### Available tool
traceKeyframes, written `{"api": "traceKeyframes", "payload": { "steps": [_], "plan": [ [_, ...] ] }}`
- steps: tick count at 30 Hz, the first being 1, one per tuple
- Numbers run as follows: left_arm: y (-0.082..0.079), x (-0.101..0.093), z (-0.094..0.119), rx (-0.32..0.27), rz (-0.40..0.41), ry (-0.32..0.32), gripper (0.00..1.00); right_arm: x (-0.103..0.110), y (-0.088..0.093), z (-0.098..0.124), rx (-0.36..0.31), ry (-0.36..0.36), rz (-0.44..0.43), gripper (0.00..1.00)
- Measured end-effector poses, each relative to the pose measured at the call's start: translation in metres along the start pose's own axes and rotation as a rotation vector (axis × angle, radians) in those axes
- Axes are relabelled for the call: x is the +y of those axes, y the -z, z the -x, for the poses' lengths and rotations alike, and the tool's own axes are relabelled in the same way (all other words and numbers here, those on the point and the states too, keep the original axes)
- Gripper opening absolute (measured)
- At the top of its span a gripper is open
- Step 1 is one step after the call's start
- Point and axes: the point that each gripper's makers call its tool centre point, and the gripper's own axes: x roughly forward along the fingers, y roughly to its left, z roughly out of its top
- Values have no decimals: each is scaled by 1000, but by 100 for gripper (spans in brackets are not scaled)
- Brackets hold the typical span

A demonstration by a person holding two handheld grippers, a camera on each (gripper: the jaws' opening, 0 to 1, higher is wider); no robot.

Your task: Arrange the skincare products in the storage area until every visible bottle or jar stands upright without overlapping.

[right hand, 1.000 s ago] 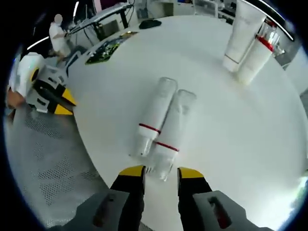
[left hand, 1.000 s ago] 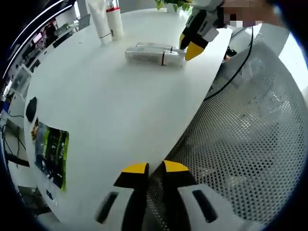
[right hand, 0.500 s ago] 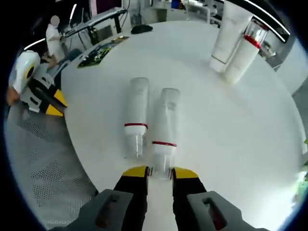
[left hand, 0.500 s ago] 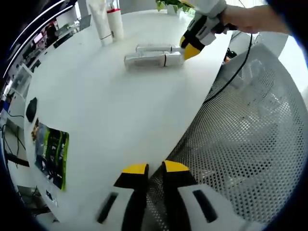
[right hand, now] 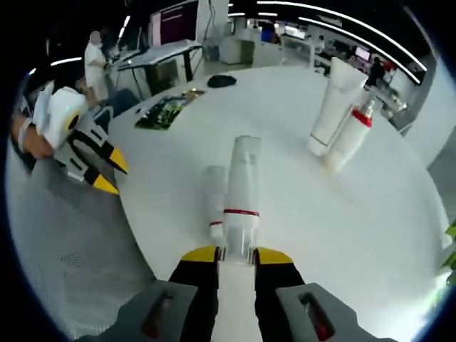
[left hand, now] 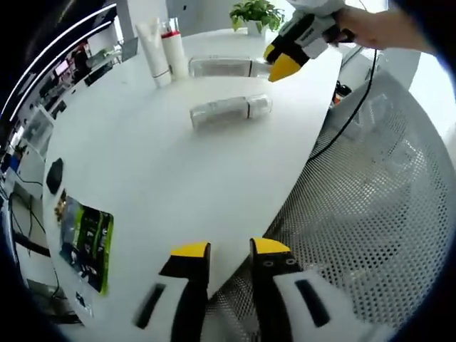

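Observation:
Two clear bottles with red bands are in play. My right gripper is shut on the cap end of one bottle, holding it level above the white table. From the left gripper view, the right gripper carries that bottle in the air. The second bottle lies on its side on the table below. A white tube and a red-collared pump bottle stand upright together. My left gripper hovers open at the table's edge, holding nothing.
A mesh chair seat sits beside the table. A green packet and a black mouse lie on the table. A potted plant stands at the far edge. A person stands in the background.
My right gripper closed on one lying bottle's cap end and lifted it off the table, away from the other bottle. The left jaws have spread slightly.

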Motion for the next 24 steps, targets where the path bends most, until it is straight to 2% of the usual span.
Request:
{"api": "traceKeyframes", "payload": {
  "steps": [2, 5, 7, 9, 10, 13, 16, 24],
  "plan": [
    [-8, 2, 2, -44, 9, -10, 24, 10, -1, 1, 6, -18, 70, 13],
    [-15, 5, 5, -85, -5, -35, 33, 28, 5, 3, 63, -31, 215, 13],
    [-21, 7, 6, -113, -26, -54, 42, 39, 8, 5, 82, -52, 282, 12],
    [-27, 9, 7, -142, -53, -69, 51, 45, 9, 6, 95, -63, 310, 12],
    [-32, 10, 8, -163, -101, -87, 53, 52, 10, 7, 105, -74, 356, 12],
    [-42, 6, 11, -194, -229, -110, 59, 64, 9, 8, 109, -95, 416, 12],
    [-51, 2, 13, -212, -366, -137, 62, 79, 7, 7, 127, -116, 525, 12],
    [-52, -8, 11, -215, -472, -111, 52, 107, -15, 7, 115, -151, 746, 13]
  ]
}}
